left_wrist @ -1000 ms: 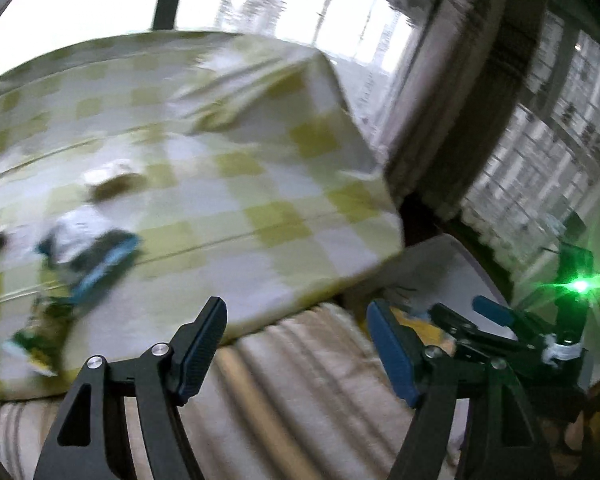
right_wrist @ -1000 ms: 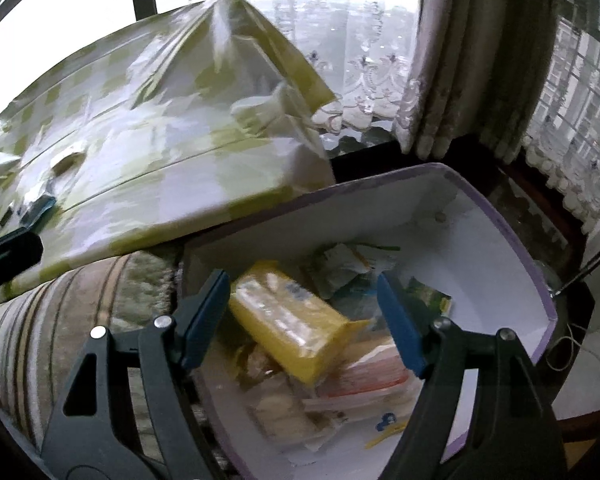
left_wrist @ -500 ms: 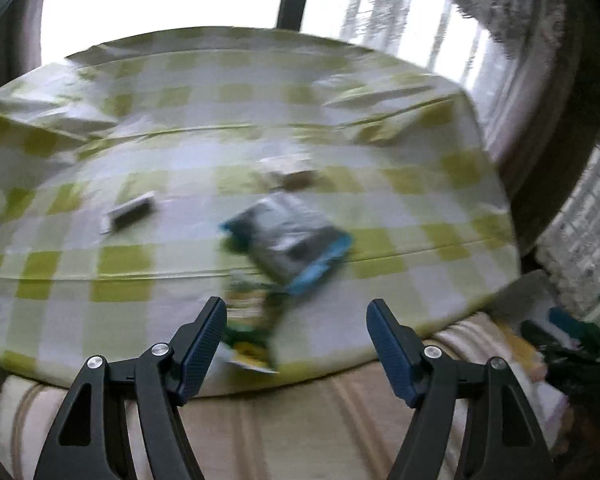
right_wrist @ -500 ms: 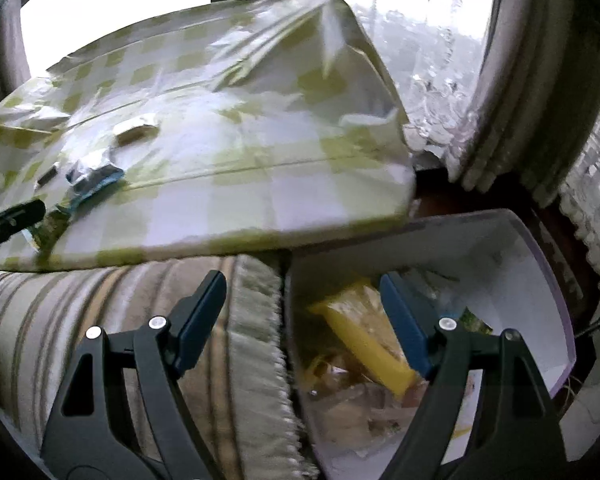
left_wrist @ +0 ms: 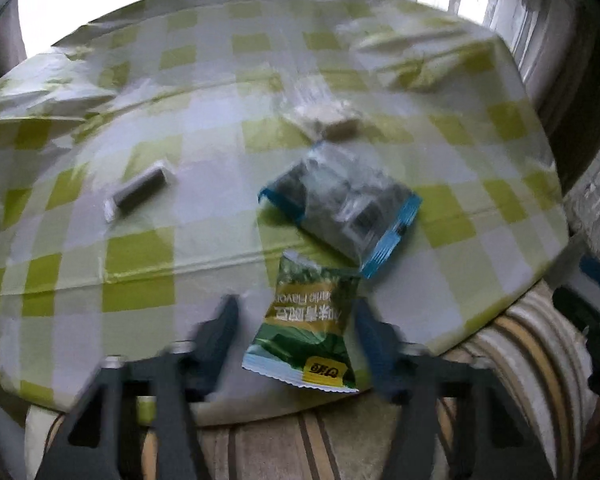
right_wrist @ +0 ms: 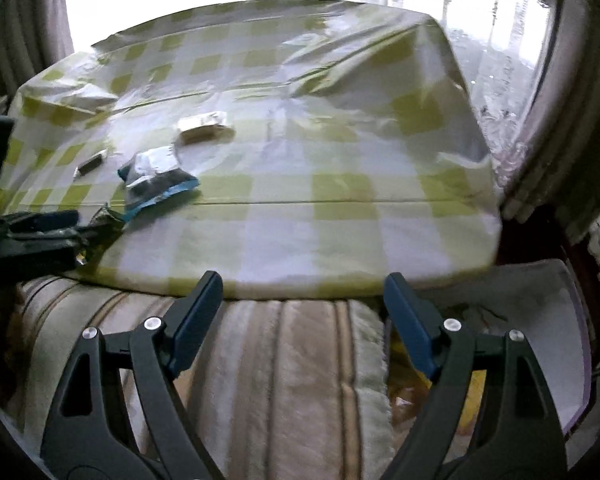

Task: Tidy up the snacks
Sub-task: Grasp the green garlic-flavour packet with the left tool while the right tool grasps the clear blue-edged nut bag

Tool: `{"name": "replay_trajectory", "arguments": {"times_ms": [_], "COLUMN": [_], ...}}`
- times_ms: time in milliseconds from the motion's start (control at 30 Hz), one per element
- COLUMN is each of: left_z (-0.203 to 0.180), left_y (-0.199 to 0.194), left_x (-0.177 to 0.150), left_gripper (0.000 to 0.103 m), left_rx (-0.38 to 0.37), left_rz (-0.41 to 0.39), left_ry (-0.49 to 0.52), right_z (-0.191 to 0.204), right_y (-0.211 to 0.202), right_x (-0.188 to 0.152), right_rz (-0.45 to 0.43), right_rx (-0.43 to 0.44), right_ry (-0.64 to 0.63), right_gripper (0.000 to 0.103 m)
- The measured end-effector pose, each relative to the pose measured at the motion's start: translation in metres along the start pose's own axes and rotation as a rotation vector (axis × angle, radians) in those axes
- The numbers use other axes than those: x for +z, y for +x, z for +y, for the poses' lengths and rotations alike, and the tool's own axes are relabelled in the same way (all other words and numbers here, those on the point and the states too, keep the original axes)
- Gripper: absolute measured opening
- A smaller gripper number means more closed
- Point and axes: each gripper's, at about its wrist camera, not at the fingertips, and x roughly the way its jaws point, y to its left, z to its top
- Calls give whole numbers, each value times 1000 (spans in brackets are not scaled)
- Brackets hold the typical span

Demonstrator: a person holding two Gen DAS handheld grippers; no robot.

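A green snack packet (left_wrist: pixel 310 330) lies at the near edge of the green-checked tablecloth (left_wrist: pixel 140 248). My left gripper (left_wrist: pixel 294 332) is open, one finger on each side of that packet, not closed on it. Beyond lie a blue-edged silver packet (left_wrist: pixel 342 208), a pale wrapped biscuit (left_wrist: pixel 324 116) and a small grey bar (left_wrist: pixel 140 192). My right gripper (right_wrist: pixel 302 320) is open and empty over the striped cushion (right_wrist: pixel 284 368). The right wrist view also shows the blue packet (right_wrist: pixel 156 180), biscuit (right_wrist: pixel 204 126), bar (right_wrist: pixel 90 166) and left gripper (right_wrist: pixel 76 228).
A white box with a purple rim (right_wrist: pixel 552 320) holding snacks stands low at the right, beside the cushion. Curtains (right_wrist: pixel 560 100) and a bright window lie behind the table. The tablecloth is crumpled at its far right corner (right_wrist: pixel 360 60).
My left gripper swung from the box side to the table and closed in around the green packet. My right gripper moved left, off the box and over the cushion.
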Motion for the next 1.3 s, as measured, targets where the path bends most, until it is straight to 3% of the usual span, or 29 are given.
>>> {"name": "replay_trajectory", "arguments": {"times_ms": [167,900,1300], "left_z": [2,27,54], "left_y": [-2,-3,-6], "left_x": [-1,1,0], "left_gripper": [40,39,39], "left_rx": [1,68,88], "left_rz": [-11,-52,-88], "left_ry": [-10,-103,-222], "right_z": [17,95,111], "right_y": [10,60,86], "right_x": [14,60,74], "right_rz": [-1,32,85], "right_rx": [33,171,198], "right_ry": [-27,-120,-126], "right_gripper": [84,86,87]}}
